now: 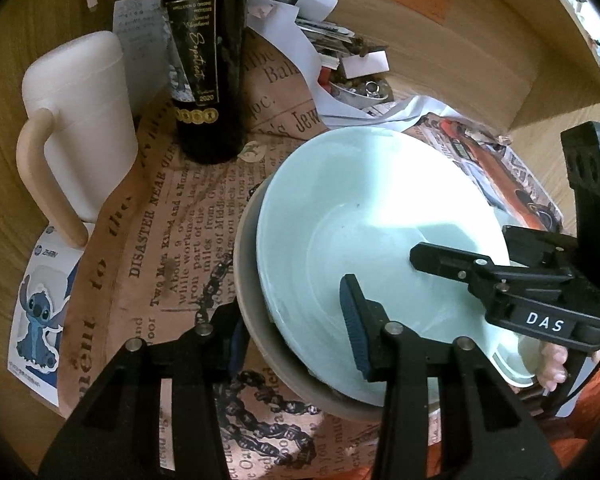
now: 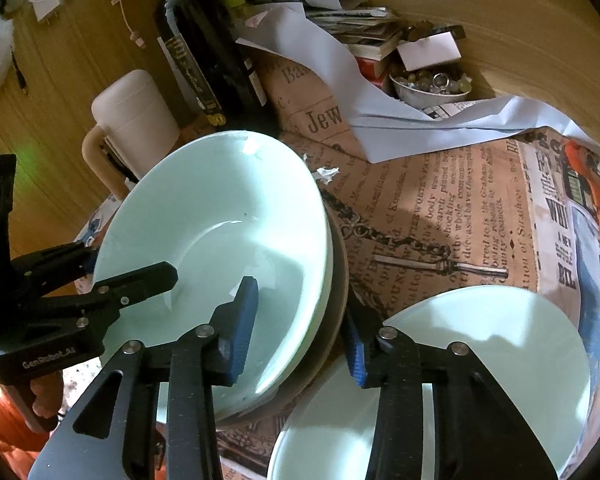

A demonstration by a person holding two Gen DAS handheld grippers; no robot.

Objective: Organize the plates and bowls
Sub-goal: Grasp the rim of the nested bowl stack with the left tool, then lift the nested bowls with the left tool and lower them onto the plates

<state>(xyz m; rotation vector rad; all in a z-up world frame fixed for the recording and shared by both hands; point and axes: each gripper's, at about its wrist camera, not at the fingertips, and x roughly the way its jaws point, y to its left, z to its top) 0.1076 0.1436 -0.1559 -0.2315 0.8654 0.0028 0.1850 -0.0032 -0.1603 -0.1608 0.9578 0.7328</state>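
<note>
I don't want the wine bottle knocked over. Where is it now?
The wine bottle stands upright at the top left of both views, on the newspaper-print mat, between the white mug and the paper pile, behind the stacked bowls.

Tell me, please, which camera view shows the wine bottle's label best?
The left wrist view shows it best: the wine bottle stands close, and its label faces the camera with gold script and the year 2020. In the right wrist view the bottle is farther and seen from the side, so only a narrow, unreadable strip of label appears.
</note>
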